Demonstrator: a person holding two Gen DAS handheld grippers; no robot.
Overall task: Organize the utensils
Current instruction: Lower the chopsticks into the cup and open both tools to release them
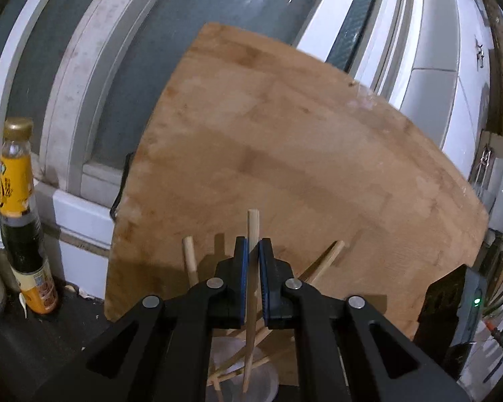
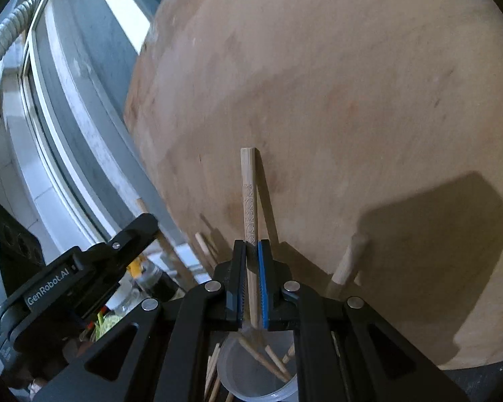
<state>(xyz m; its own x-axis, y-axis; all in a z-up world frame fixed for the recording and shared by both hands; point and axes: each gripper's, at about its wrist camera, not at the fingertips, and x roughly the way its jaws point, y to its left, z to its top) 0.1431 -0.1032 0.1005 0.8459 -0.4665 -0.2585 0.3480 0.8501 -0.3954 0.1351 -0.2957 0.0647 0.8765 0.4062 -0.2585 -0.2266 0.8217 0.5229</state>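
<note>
My left gripper [image 1: 252, 246] is shut on a pale wooden chopstick [image 1: 252, 227] that stands nearly upright, its lower tip down inside a clear plastic cup [image 1: 265, 382]. Several other chopsticks [image 1: 322, 264] lean in that cup. In the right wrist view my right gripper [image 2: 251, 248] is shut on a second chopstick [image 2: 250, 197] with a carved pattern, held upright over the same clear cup [image 2: 251, 378] with several chopsticks [image 2: 265, 361] in it. The left gripper's black body [image 2: 84, 274] shows at the left of that view.
A large wooden cutting board [image 1: 285, 154] leans against the window frame [image 1: 70, 107] right behind the cup. A sauce bottle with a gold cap [image 1: 20, 214] stands on the dark counter at the left. A flexible metal hose [image 2: 6, 37] runs up at the far left.
</note>
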